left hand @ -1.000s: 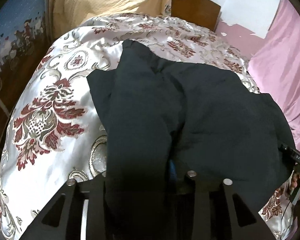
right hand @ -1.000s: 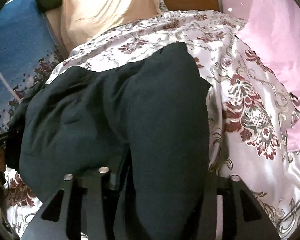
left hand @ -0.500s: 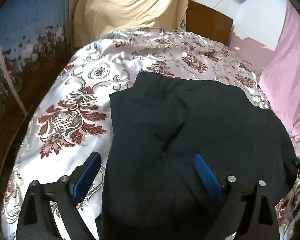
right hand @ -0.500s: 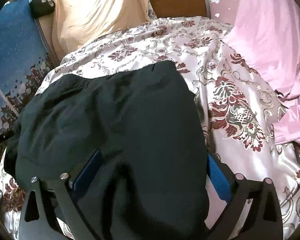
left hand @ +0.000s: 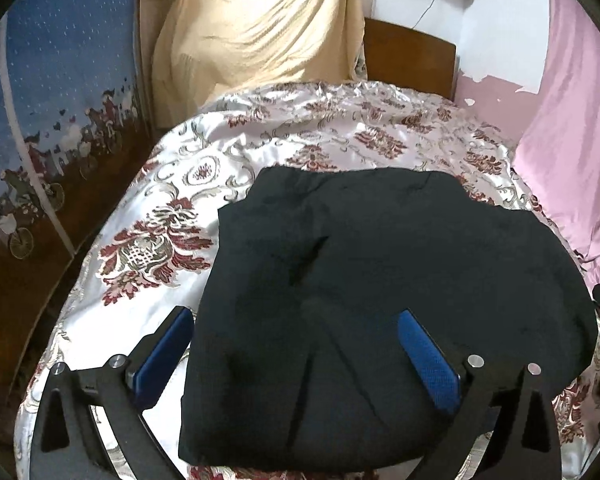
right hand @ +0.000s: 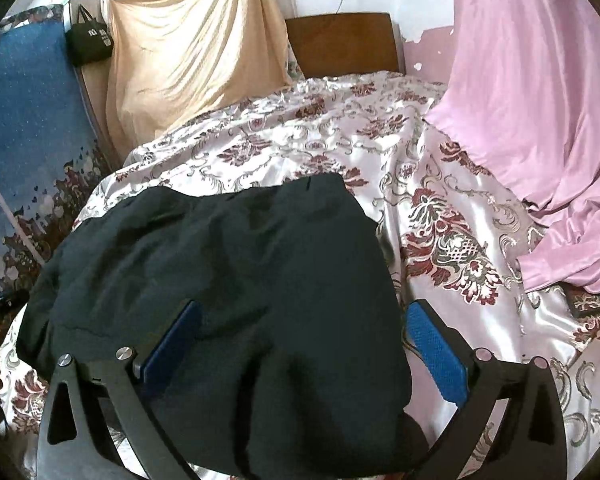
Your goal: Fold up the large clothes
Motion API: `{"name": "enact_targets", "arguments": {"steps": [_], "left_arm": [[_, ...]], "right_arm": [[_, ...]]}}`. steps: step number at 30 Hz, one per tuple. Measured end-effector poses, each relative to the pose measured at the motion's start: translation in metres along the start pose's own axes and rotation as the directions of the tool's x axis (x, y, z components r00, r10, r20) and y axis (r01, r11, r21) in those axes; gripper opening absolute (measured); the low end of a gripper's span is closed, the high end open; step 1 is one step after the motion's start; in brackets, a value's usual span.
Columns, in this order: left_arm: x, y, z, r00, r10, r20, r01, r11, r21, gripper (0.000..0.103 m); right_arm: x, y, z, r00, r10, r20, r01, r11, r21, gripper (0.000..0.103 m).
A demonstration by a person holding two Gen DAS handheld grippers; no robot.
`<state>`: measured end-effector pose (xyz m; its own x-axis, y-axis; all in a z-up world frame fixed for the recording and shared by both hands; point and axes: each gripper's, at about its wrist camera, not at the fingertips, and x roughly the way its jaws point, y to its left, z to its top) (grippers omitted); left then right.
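Observation:
A black garment (left hand: 380, 280) lies folded in a rough rectangle on the floral satin bedspread (left hand: 148, 280); it also shows in the right wrist view (right hand: 228, 280). My left gripper (left hand: 296, 356) is open above the garment's near left part, blue pads spread wide, holding nothing. My right gripper (right hand: 300, 352) is open above the garment's near right part, its right pad (right hand: 436, 356) over the bedspread (right hand: 480, 320). The garment's near edge is hidden behind the gripper frames.
A pink sheet (right hand: 540, 120) lies along the bed's right side. A beige cloth (left hand: 268, 24) hangs at the head, beside a wooden headboard (left hand: 408, 56). A blue patterned panel (left hand: 52, 100) stands at the left. A black bag (right hand: 90, 38) hangs there.
Both grippers were shut on the black garment a second ago. They have opened, let it drop flat on the bed, and pulled up and back.

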<state>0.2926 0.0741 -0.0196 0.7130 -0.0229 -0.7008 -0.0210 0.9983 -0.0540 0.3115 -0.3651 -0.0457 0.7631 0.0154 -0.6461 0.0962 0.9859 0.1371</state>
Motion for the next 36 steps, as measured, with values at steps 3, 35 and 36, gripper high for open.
{"name": "enact_targets", "arguments": {"steps": [3,35,36], "left_arm": [[-0.015,-0.007,-0.005,0.999,0.0,0.034,0.0,1.0,0.001,0.103],[-0.144,-0.047,-0.093,0.961,0.002,0.276,-0.004,1.0,0.007,0.103],[-0.146,-0.048,-0.095,0.96,0.002,0.28,-0.005,1.0,0.012,0.103]], "right_arm": [[-0.013,0.007,-0.003,0.999,0.006,0.032,-0.006,1.0,-0.004,0.101],[-0.139,0.06,-0.078,0.971,0.076,0.227,-0.065,0.996,-0.055,0.102],[-0.141,0.062,-0.08,0.97,0.079,0.229,-0.068,0.996,-0.057,0.102]]}}
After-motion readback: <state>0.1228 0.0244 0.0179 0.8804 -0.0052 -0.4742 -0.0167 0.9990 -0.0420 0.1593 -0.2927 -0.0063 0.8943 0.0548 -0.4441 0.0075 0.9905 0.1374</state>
